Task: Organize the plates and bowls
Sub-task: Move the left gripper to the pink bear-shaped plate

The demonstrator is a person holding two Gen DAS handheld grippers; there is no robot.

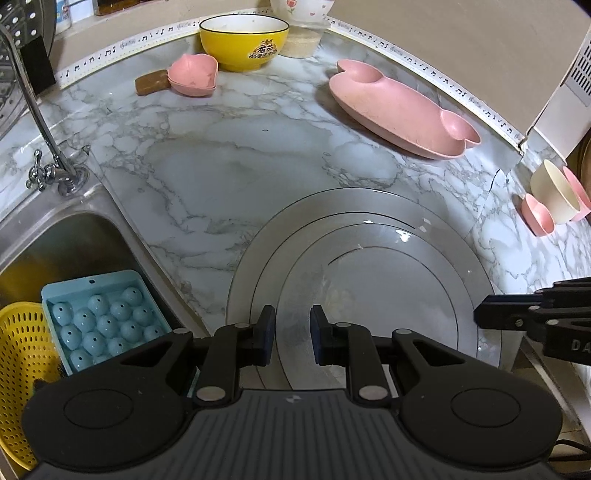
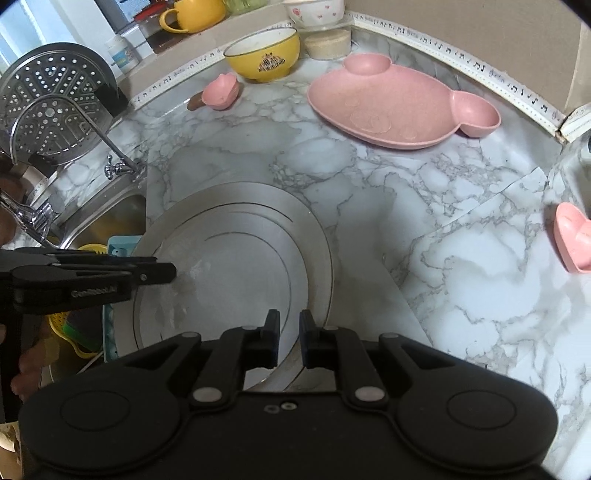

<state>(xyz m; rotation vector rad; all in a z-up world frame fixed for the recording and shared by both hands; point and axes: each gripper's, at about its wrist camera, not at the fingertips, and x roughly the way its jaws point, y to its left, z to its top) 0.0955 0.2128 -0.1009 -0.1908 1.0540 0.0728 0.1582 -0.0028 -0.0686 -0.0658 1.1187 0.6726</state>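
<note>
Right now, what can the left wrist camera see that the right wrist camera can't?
Only the left wrist view shows the cream cup at the right edge and the blue ice ball tray clearly. Only the right wrist view shows the yellow mug and the steamer rack. Both show the stacked plates, the yellow bowl and the pink divided plate.

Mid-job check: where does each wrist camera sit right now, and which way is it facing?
Left wrist: on the left gripper, angled down over the grey plates, facing the back wall; sink at left; right gripper enters from the right.
Right wrist: on the right gripper, above the plates' near right edge, facing the same wall; left gripper and a hand at left.
Shared: the plates, yellow bowl, long pink dish.
</note>
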